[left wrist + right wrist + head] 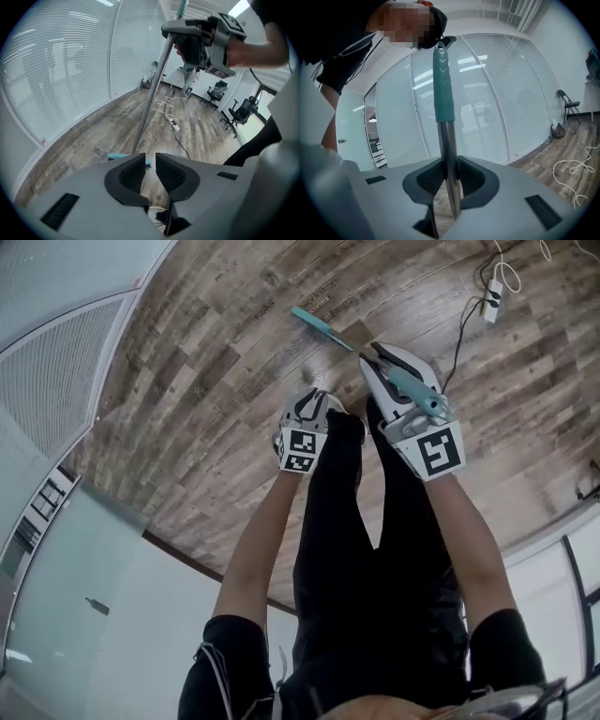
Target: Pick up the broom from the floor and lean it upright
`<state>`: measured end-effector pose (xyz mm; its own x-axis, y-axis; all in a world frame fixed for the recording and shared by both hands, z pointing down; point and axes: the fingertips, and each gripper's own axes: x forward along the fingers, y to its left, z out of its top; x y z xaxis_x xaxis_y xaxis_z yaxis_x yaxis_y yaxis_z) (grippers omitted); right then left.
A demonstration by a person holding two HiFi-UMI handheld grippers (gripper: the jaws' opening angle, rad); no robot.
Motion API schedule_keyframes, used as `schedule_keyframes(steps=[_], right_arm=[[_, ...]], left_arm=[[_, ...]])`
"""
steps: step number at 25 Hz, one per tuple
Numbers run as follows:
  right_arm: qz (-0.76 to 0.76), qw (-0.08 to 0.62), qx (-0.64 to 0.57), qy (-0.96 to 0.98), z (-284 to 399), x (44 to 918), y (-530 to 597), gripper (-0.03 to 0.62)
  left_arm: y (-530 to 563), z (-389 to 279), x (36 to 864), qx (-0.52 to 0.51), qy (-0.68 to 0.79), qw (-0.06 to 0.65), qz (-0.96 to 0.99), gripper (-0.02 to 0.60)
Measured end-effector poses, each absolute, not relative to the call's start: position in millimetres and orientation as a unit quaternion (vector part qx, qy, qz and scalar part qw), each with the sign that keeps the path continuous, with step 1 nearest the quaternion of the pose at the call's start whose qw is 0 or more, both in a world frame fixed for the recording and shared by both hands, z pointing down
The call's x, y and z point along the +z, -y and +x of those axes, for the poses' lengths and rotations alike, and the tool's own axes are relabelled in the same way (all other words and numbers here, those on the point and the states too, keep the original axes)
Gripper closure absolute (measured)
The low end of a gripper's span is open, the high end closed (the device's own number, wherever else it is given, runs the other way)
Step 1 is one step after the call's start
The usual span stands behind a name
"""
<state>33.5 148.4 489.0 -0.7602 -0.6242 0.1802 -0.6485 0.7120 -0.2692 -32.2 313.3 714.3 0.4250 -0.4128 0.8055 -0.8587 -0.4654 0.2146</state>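
The broom stands tilted, its teal head [309, 320] still down on the wood floor and its metal pole [150, 101] rising up to my right gripper [378, 357]. That gripper [450, 180] is shut on the pole just below the teal handle grip [443, 84], which sticks up past the jaws. In the left gripper view the broom head [117, 156] shows just behind the jaws. My left gripper [317, 397] hangs beside the pole, apart from it. Its jaws [150, 166] stand a narrow gap apart with only floor between them.
A white power strip [492, 301] with cables [174, 125] lies on the floor beyond the broom. Glass walls with blinds [70, 70] close the room. Office chairs [241, 112] stand at the far side and a folding chair [568, 105] by the glass. The person's black-clad legs [375, 549] are right below.
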Motion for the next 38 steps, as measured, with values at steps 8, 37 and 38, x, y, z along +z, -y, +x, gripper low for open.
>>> schedule_keyframes(steps=[8, 37, 38], right_arm=[[0.321, 0.006, 0.136, 0.937, 73.3, 367.8, -100.9, 0.513], [0.319, 0.067, 0.104, 0.940, 35.9, 250.0, 141.2, 0.516], [0.322, 0.070, 0.106, 0.938, 30.6, 253.2, 157.1, 0.516]], left_arm=[[-301.6, -2.4, 559.9, 0.327, 0.399, 0.338, 0.787, 0.551], [71.3, -35.5, 355.7, 0.113, 0.503, 0.284, 0.808, 0.563], [90.2, -43.6, 359.3, 0.118, 0.499, 0.282, 0.811, 0.563]])
